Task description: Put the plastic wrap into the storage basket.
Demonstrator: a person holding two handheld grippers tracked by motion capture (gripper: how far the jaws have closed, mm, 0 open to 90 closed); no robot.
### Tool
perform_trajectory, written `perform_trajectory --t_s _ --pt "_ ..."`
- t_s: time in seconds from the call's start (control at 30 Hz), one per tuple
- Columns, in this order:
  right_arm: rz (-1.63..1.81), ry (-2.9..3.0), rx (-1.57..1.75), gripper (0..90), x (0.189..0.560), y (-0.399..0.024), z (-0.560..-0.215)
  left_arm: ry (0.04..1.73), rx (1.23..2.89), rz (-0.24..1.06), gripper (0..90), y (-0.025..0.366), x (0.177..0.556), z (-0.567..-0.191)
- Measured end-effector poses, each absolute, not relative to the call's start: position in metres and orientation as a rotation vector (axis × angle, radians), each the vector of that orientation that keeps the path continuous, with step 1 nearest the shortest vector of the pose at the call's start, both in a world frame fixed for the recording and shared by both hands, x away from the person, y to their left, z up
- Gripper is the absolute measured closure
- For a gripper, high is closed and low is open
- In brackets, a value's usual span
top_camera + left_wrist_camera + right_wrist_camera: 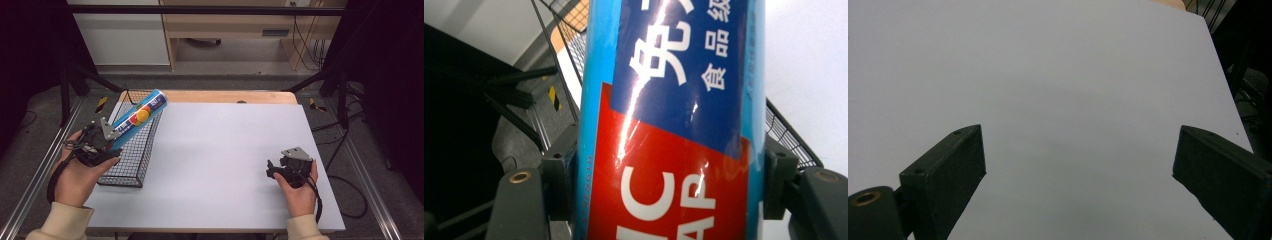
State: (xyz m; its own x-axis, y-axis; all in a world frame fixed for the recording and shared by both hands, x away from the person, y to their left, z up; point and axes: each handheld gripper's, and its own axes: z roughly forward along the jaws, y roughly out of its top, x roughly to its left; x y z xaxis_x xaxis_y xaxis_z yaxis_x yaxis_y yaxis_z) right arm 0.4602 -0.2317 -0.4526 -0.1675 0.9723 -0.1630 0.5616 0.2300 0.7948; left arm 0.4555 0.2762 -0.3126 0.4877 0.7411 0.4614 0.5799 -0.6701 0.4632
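Your L gripper [111, 145] clamps blue tube [138, 118], tilted over wire basket [131, 167]; R gripper [274, 170] jaws apart, well right of basket.

Cream sleeves [65, 220], black grippers with grey plates [297, 153] and trailing black cables [318, 200].

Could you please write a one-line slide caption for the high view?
Left gripper holds a blue tube tilted above the wire basket; right gripper rests open.

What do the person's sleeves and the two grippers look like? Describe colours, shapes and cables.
Both sleeves are cream. The left gripper and right gripper are black, each topped by a grey three-cornered plate. A black cable trails from each. The jaws are blocky black pads with brass-coloured bushings.
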Motion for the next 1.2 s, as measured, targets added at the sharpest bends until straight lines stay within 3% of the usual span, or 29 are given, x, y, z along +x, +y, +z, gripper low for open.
perform_trajectory --t_s 1.2 --pt "0.82 1.837 1.402 7.3 0.459 -0.229 -0.45 1.411 2.555 0.851 31.4 0.283 0.481 -0.349"
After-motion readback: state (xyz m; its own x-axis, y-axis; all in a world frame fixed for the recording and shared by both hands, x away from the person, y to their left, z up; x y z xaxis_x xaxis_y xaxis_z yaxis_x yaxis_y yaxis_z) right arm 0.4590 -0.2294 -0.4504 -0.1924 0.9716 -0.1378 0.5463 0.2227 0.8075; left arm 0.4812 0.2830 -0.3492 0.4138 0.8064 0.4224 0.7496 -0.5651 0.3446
